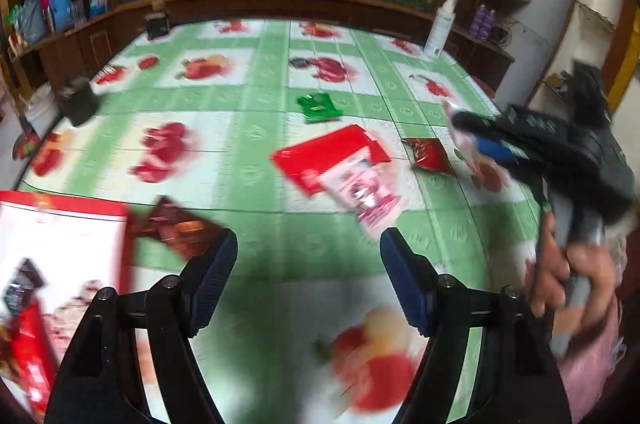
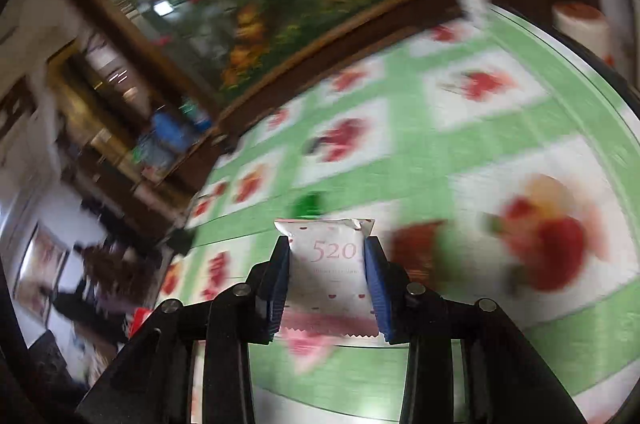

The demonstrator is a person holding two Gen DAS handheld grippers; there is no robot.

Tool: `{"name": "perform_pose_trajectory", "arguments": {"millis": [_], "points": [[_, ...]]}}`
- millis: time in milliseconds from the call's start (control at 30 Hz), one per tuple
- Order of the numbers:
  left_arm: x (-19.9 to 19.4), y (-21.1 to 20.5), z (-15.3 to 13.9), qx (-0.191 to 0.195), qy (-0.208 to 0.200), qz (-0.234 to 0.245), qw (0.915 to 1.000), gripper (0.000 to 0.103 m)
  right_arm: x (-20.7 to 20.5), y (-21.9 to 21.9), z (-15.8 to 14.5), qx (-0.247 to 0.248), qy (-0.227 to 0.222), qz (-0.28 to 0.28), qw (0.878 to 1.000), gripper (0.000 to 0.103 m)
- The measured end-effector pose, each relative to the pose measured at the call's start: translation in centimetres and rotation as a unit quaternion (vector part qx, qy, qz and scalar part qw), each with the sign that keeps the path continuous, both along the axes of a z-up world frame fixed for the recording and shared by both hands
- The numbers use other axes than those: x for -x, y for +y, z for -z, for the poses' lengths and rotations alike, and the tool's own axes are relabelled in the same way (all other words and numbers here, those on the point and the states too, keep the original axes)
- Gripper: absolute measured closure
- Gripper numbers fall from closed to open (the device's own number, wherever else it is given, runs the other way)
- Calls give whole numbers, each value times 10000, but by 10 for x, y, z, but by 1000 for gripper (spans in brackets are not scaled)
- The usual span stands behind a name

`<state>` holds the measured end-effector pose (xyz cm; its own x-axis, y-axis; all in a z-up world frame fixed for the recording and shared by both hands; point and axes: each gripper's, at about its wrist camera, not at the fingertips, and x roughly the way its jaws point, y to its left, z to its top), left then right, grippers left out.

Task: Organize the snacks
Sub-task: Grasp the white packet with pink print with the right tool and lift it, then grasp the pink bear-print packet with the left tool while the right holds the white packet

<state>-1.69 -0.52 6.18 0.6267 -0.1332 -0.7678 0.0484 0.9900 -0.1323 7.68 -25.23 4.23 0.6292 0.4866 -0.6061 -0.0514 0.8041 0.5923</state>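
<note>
My right gripper [image 2: 328, 256] is shut on a white snack packet marked "520" [image 2: 328, 264] and holds it above the table; it also shows at the right of the left wrist view [image 1: 468, 132]. My left gripper [image 1: 308, 260] is open and empty above the tablecloth. Ahead of it lie a red packet [image 1: 320, 156] with a pink one [image 1: 368, 196] overlapping it, a small dark red packet [image 1: 428, 154], a green packet [image 1: 318, 106] and a brown packet [image 1: 176, 228]. A red-rimmed white box [image 1: 60, 244] at the left holds a few packets.
The table has a green and white fruit-print cloth [image 1: 248, 96]. A white bottle [image 1: 438, 30] stands at its far right edge, and a dark object [image 1: 78, 98] sits at the left edge. A wooden cabinet with flowers runs behind the table.
</note>
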Motion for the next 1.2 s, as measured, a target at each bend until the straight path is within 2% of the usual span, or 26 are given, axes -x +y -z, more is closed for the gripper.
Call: {"name": "perform_pose_trajectory", "arguments": {"millis": [167,400,533,667,733,767,800,1000,1200], "points": [[-28,-24,18,297,172,-422,9985,30,-12,-28,21,-535,390,442,9968,66],[-45,-39,29,439,117,-781,9959,29,-16,-24,20,-718,332,397,9961,66],[-59,-44,46,395,351,-915,9944,29,-13,-28,19,-808,286,454,9953,66],[-59,-41,50,353,170,-878,9954,30,-15,-25,22,-788,358,429,9953,66],[-59,-39,50,293,79,-856,9959,39,-15,-23,23,-783,397,405,9953,66],[-57,-38,50,147,22,-831,9964,51,-16,-21,23,-760,407,380,9956,66],[-56,-38,51,49,-8,-780,9969,56,-15,-20,23,-716,397,374,9959,66],[-44,-31,50,-10,-66,-512,9987,57,-16,-12,24,-552,426,280,9972,66],[-15,-11,48,46,37,-469,9989,57,-14,8,23,-465,382,-135,9981,66]]}}
